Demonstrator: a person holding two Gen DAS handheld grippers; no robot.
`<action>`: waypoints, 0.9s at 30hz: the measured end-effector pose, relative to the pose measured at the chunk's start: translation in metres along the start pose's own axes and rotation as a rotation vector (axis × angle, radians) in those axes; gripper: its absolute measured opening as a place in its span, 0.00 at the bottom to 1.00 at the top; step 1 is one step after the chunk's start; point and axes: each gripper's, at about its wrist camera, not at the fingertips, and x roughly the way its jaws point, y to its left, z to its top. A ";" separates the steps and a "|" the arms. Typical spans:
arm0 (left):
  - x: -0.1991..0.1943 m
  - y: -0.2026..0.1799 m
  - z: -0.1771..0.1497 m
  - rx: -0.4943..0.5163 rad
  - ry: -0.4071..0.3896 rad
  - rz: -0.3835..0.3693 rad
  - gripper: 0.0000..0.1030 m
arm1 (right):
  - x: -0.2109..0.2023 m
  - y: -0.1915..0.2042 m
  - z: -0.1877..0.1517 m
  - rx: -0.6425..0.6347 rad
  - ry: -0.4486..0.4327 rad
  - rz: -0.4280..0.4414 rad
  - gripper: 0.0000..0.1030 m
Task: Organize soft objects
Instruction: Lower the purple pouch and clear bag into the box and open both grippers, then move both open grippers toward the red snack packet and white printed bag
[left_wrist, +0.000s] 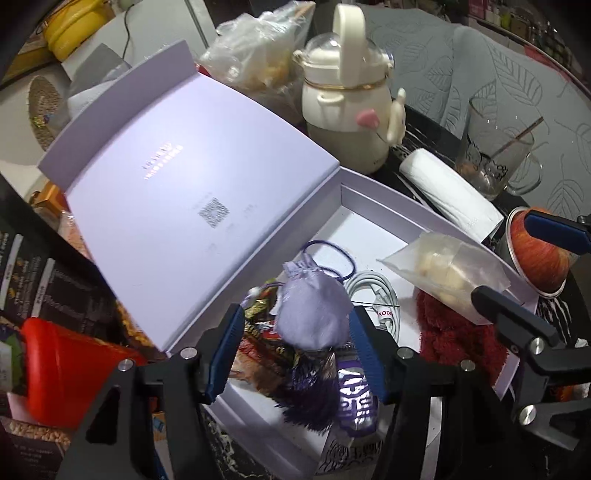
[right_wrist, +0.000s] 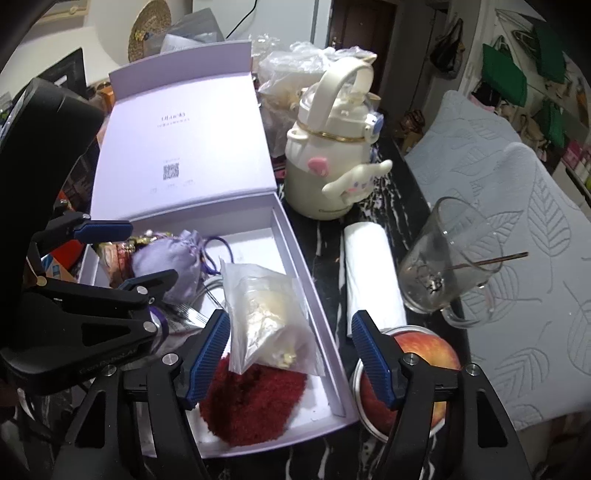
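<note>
Indoor light falls from above me; glare washes out the box lid (left_wrist: 177, 177), whose print is smeared with blur. Fisheye bending and dark corners frame both views.

Satiny lilac cloth pouch (left_wrist: 314, 314), fuzzy red cloth (right_wrist: 255, 402), clear plastic bag (right_wrist: 266, 325), matt cardboard box (right_wrist: 288, 236)
</note>
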 end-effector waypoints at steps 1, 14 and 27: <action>-0.004 0.001 0.000 0.000 -0.006 0.003 0.57 | -0.003 0.000 0.001 0.001 -0.004 -0.001 0.67; -0.085 0.006 0.003 -0.014 -0.179 0.024 0.57 | -0.066 -0.004 0.012 0.029 -0.126 -0.011 0.67; -0.180 -0.001 -0.019 -0.015 -0.396 0.047 0.68 | -0.161 -0.011 0.004 0.053 -0.285 -0.038 0.67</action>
